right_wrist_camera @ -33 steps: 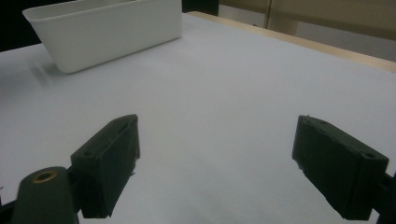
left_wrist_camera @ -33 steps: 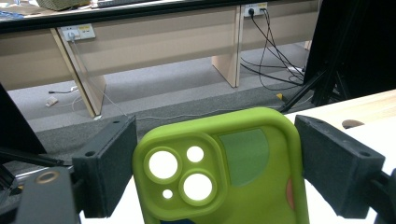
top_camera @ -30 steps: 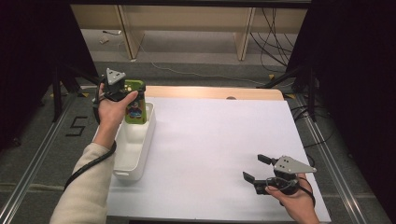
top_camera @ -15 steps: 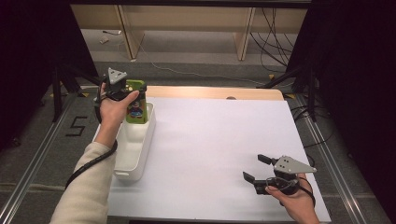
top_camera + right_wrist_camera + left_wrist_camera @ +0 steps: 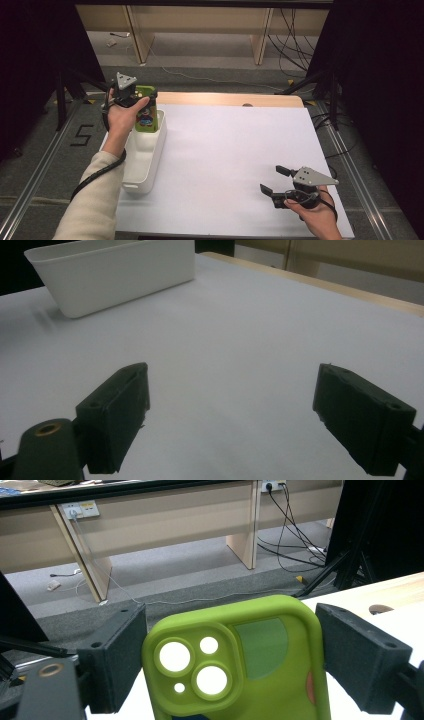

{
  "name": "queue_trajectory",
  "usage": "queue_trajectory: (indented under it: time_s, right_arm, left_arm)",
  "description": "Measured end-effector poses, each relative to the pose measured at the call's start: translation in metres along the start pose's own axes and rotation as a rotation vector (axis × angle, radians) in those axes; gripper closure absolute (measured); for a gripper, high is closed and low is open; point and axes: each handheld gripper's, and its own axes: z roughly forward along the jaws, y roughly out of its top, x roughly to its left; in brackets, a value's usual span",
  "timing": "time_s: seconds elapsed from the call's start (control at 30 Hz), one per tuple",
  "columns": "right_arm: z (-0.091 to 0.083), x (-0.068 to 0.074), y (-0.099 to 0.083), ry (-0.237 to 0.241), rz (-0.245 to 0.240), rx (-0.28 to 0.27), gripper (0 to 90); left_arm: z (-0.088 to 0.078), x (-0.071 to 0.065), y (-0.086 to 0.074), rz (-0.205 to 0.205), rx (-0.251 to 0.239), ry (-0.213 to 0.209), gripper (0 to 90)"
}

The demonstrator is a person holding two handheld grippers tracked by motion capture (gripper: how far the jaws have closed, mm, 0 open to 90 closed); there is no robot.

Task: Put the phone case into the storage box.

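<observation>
Phone case, green, no legible txt.

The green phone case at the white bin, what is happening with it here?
A person holds the green phone case in the left tool, upright over the far end of the white bin, its lower end inside the bin. The jaws sit against the case's two sides. The right tool rests open near the table's front right, holding nothing.

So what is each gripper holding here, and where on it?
The left gripper clamps a green phone case by its two long side edges, near the camera-cutout end, over the white bin. The right gripper is open, holding nothing.
</observation>
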Motion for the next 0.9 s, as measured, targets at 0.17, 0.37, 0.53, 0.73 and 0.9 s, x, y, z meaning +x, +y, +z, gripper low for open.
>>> queue_trajectory:
  time_s: [0.17,0.37,0.53,0.73,0.9]
  right_arm:
    - [-0.0001,0.0,-0.0001,0.001,0.0,0.0,15.9]
    - [0.0,-0.0001,-0.0001,0.001,0.0,0.0,15.9]
    - [0.0002,-0.0002,-0.0003,0.001,0.001,-0.001,16.0]
    - [0.0,-0.0004,-0.0004,0.0,0.002,-0.001,15.9]
    - [-0.0002,-0.0004,-0.0004,0.0,0.001,-0.001,15.9]
  left_arm:
    - [0.0016,0.0005,-0.0006,-0.001,0.005,0.003,15.8]
    - [0.0031,0.0002,-0.0024,-0.027,0.02,0.008,15.8]
    - [0.0047,0.0,-0.0039,-0.048,0.029,0.017,15.8]
    - [0.0071,0.0009,-0.0048,-0.035,0.034,0.022,15.8]
    - [0.0096,0.002,-0.0054,-0.017,0.034,0.017,15.8]
